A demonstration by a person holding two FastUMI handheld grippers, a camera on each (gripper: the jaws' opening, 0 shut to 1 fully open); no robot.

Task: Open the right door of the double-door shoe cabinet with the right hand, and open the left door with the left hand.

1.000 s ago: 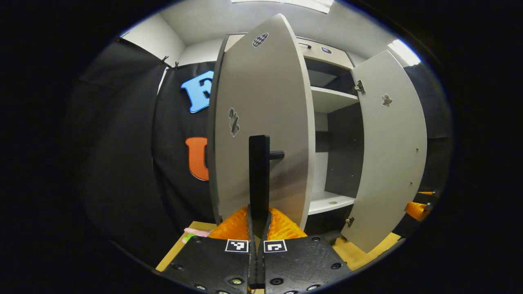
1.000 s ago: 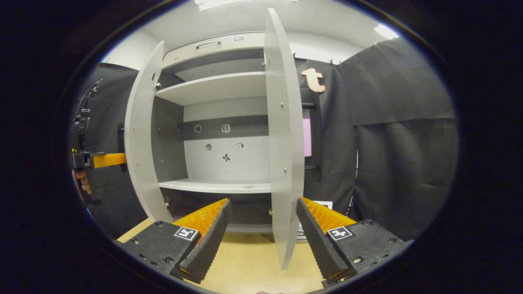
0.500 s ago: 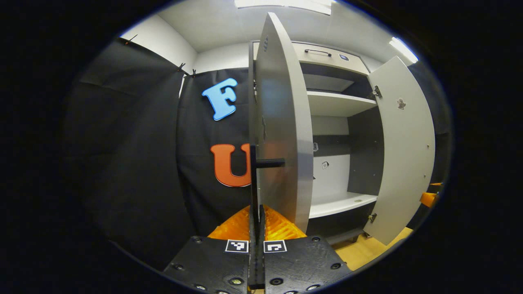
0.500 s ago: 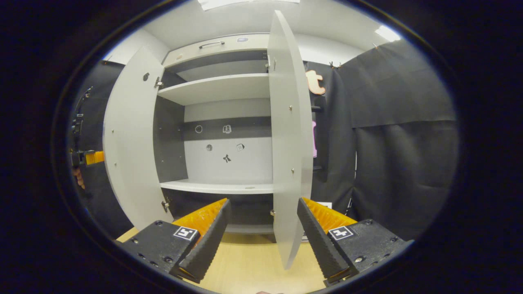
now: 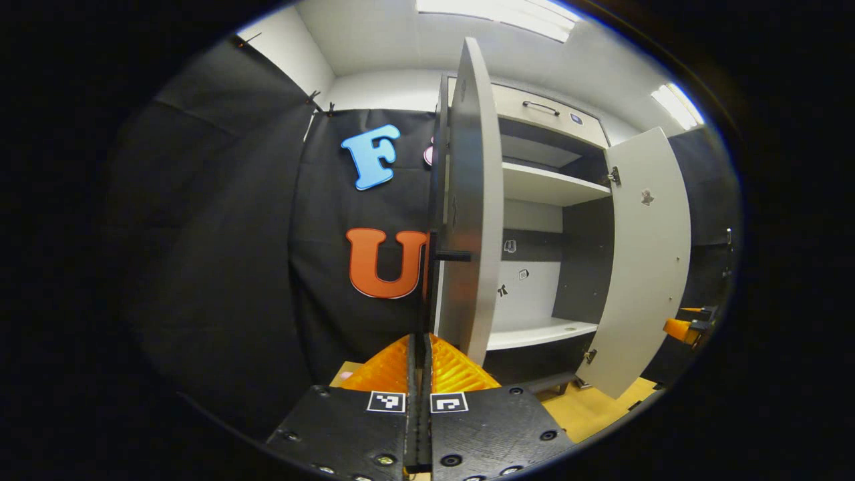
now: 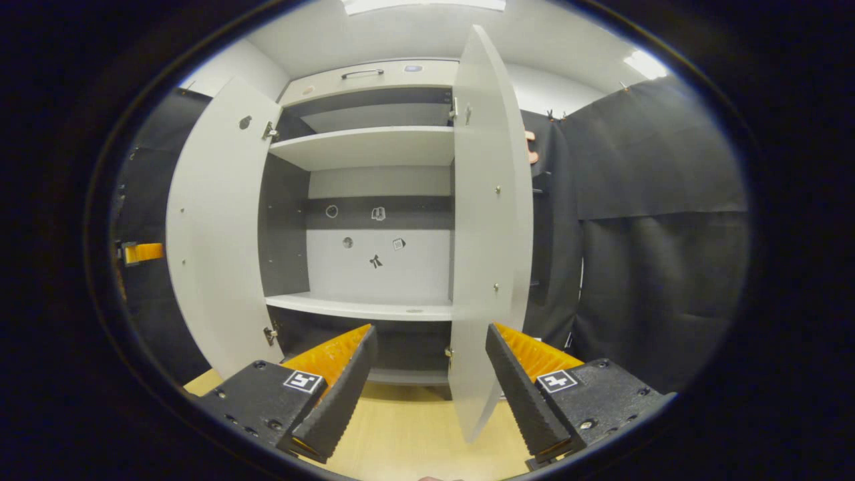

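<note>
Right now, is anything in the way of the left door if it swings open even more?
Nothing visible blocks it. The left door stands edge-on, its handle pinched in the left gripper. Past it on the outer side hangs just the booth's black cloth wall, set back from the door. How much room is left I cannot tell.

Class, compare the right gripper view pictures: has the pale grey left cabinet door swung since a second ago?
Yes. The pale grey left cabinet door has swung further open, away from the fixed white upper shelf, showing more of its inner face.
</note>
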